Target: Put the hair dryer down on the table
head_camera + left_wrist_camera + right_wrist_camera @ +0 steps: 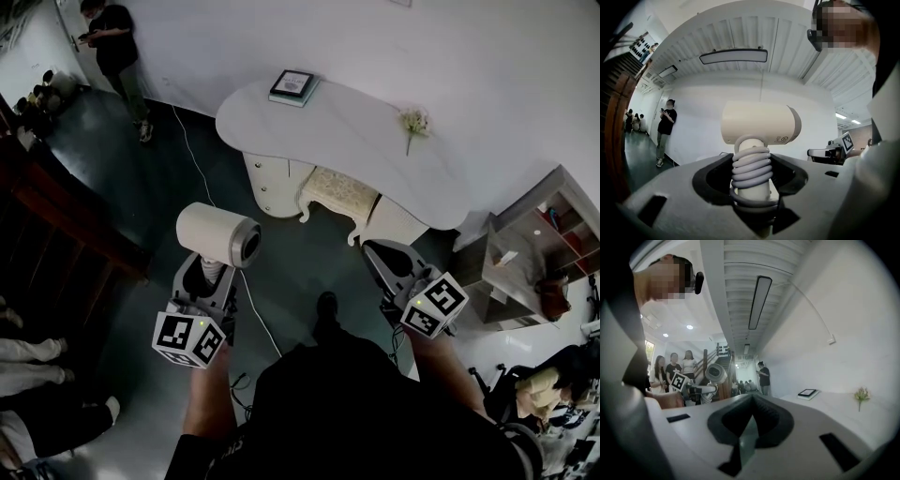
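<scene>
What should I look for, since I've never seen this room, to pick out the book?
Find the white curved table against the white wall. A book lies flat at its left end in the head view, near the wall. It is rectangular and dark-faced, unlike the small flower sprig further right.

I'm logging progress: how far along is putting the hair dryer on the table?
Done: the cream cylindrical hair dryer is clamped by its cord-wrapped handle in the left hand-held gripper. In hand: it is held upright over the dark floor, short of the white curved table. Left: reaching the tabletop, setting it down, releasing. The right hand-held gripper is shut, empty.
</scene>
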A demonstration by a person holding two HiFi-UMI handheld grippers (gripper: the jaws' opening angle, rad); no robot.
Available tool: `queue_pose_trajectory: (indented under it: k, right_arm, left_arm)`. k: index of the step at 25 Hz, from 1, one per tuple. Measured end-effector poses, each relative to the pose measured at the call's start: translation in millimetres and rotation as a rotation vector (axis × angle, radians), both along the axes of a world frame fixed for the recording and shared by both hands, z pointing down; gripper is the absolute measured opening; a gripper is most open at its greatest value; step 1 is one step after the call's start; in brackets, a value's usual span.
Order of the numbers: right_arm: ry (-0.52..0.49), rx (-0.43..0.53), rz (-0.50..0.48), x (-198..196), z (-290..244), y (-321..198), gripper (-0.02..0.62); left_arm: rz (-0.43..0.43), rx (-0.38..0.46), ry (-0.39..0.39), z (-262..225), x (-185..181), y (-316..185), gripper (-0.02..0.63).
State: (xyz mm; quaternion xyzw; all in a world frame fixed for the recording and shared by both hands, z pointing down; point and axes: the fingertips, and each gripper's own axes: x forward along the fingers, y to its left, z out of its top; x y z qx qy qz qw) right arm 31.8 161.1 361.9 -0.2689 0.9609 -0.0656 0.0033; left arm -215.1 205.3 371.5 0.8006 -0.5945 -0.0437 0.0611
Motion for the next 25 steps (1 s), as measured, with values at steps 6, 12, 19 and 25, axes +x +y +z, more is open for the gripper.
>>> queue_pose_trajectory:
  k: [6, 12, 19, 25]
  right_arm:
    - [-0.016, -0.017, -0.016, -1, 8, -52, 0.006]
    - [-0.020, -0.046, -0.008, 6, 17, -123, 0.006]
    - [-0.034, -0.066, -0.031, 13, 22, -205, 0.006]
    - [-0.042, -0.078, -0.053, 21, 27, -260, 0.006]
  left_arm:
    - [-0.001, -0.022, 0.009, 4, 4, -50, 0.232]
    - [0.009, -0.048, 0.003, 9, 9, -121, 0.232]
    - [0.001, -0.068, -0.013, 7, 22, -205, 0.232]
    - [-0.009, -0.079, -0.005, 3, 36, -258, 0.232]
